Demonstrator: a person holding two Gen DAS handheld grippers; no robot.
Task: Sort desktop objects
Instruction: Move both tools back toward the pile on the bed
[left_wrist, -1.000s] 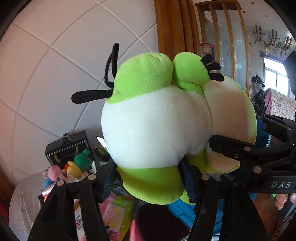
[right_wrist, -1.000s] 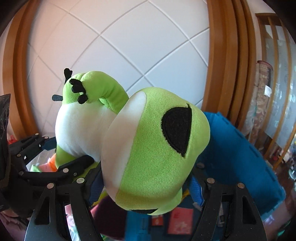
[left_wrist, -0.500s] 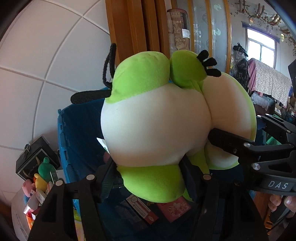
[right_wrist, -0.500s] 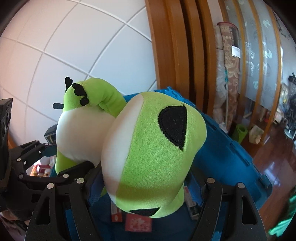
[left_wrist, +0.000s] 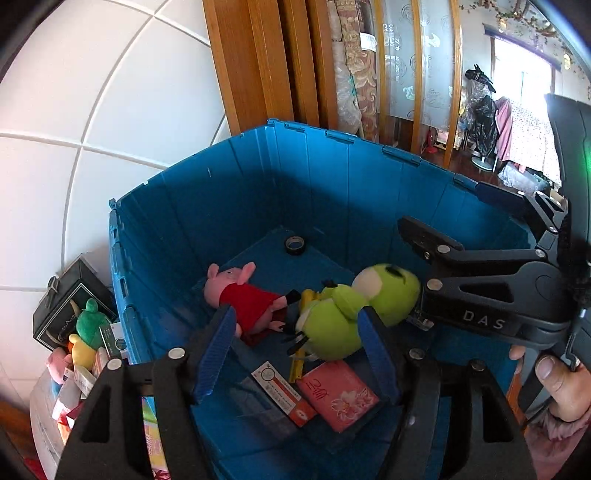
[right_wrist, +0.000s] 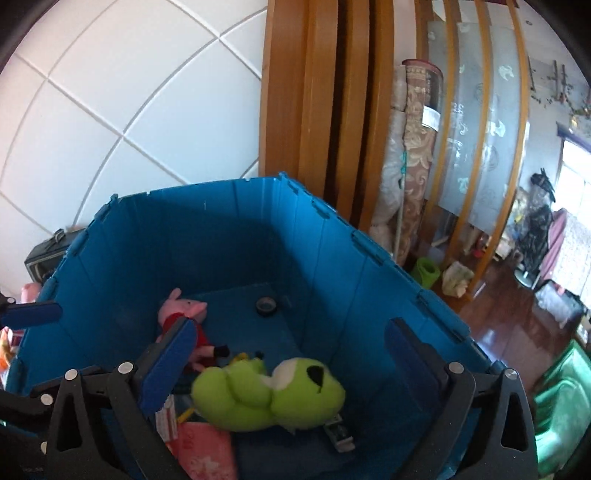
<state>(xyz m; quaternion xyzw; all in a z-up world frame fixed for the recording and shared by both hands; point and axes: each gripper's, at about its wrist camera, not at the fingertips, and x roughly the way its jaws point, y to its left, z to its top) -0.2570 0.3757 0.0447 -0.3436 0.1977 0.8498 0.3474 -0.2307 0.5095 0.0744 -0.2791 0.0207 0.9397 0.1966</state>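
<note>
A blue crate (left_wrist: 207, 206) fills both views, standing against a white tiled wall (left_wrist: 110, 110) with a wooden door frame (left_wrist: 266, 62) at its far side. On the crate floor, a green plush (left_wrist: 354, 314) lies on its side toward the right, clear of both grippers and touching neither. A pink pig doll (left_wrist: 243, 295) in a red dress lies just to its left, a tape roll (left_wrist: 294, 244) sits at the far end, and a pink packet (left_wrist: 338, 395) and a printed card (left_wrist: 284, 391) lie nearest the cameras, with a yellow strip partly under the plush.

The left gripper (left_wrist: 295, 350) hangs over the near rim, its fingers spread and opening further, nothing between the pads; the plush only appears framed by them from above. The right gripper (right_wrist: 295, 354) is opening too, fingers wide apart and empty.

The step in hand looks like the release of the plush into the crate, and it seems complete. To the left, outside the crate, a heap of small toys and boxes (left_wrist: 85, 350) waits beside a black box (left_wrist: 62, 306). The next move probably calls for lifting both grippers clear of the rim and swinging left to that heap, picking one item without snagging its neighbours.
</note>
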